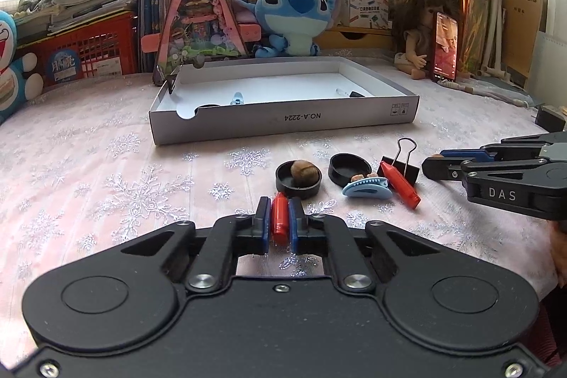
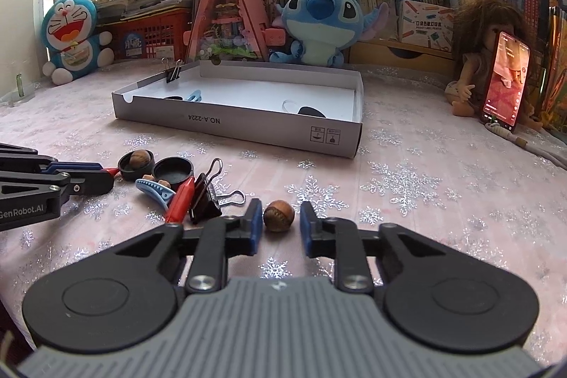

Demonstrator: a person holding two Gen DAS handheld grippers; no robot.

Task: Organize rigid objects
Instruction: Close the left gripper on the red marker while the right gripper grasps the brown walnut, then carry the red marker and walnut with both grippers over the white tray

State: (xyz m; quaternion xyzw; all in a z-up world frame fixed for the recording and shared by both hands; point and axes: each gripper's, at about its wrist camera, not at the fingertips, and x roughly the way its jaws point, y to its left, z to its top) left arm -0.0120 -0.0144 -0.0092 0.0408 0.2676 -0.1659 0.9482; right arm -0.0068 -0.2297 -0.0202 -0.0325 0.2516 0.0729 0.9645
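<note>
My left gripper (image 1: 280, 206) is shut on a small red tube (image 1: 279, 218), low over the tablecloth. Just beyond it lie a black cap holding a brown nut (image 1: 298, 178), an empty black cap (image 1: 345, 169), a light blue hair clip (image 1: 366, 188), another red tube (image 1: 400, 185) and a black binder clip (image 1: 404, 163). My right gripper (image 2: 279, 213) is closed around a second brown nut (image 2: 279, 215) on the cloth, right of that pile. An open white box (image 2: 244, 124) stands farther back, with a blue clip (image 2: 193, 95) and a black cap (image 2: 310, 111) inside.
A binder clip (image 2: 173, 73) is clamped on the box's left rim. Plush toys, books, red baskets and a triangular pink model line the back. A doll (image 2: 475, 73) and a propped phone (image 2: 505, 84) stand at the right. A cable (image 2: 531, 146) lies by the phone.
</note>
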